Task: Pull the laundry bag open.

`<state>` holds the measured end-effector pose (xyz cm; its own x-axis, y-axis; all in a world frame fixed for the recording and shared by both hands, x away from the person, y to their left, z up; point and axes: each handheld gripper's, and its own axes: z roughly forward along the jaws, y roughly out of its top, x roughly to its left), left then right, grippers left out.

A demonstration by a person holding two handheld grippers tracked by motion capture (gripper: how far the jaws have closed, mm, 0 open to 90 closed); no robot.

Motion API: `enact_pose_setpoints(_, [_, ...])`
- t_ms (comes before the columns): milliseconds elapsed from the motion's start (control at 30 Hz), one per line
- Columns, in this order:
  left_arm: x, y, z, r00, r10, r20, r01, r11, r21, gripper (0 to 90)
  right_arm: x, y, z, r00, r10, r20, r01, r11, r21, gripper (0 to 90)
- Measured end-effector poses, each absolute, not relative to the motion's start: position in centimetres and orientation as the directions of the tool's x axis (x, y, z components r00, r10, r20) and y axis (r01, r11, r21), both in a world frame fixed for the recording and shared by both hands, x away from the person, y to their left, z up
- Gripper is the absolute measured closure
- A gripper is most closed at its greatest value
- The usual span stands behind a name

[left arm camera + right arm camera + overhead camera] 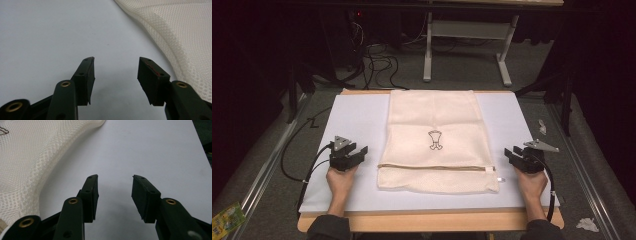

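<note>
A cream mesh laundry bag (434, 140) lies flat in the middle of a white sheet (357, 115) on the table. It has a small dark printed emblem (435, 140) and a zipper (432, 167) running across near its front edge. To the left of the bag, my left gripper (360, 148) rests low over the sheet, held by a hand, with its jaws open and nothing between them (116, 60); the bag's edge (185, 32) is at its right. My right gripper (511, 151) stands to the right of the bag, also open and empty (115, 177), with the mesh (25, 157) at its left.
The wooden table edge (427, 220) runs along the front. Cables (377, 65) and a white frame (467, 50) are on the floor behind the table. A yellow-green packet (224, 217) lies on the floor at the lower left, and crumpled white scraps (587, 224) at the right.
</note>
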<state>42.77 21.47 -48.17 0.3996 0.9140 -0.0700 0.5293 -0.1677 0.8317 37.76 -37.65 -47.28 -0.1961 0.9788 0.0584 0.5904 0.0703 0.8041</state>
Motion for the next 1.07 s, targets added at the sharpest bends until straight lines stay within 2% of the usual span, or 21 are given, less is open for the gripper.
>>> enact_pose_setpoints(1067, [42.39, 21.05, -48.40, 0.415, 0.909, -0.028, 0.502, -0.203, 0.841, 41.8, 37.82, -37.50, -47.66, -0.184, 0.982, 0.039, 0.598, 0.081, 0.797, 48.4])
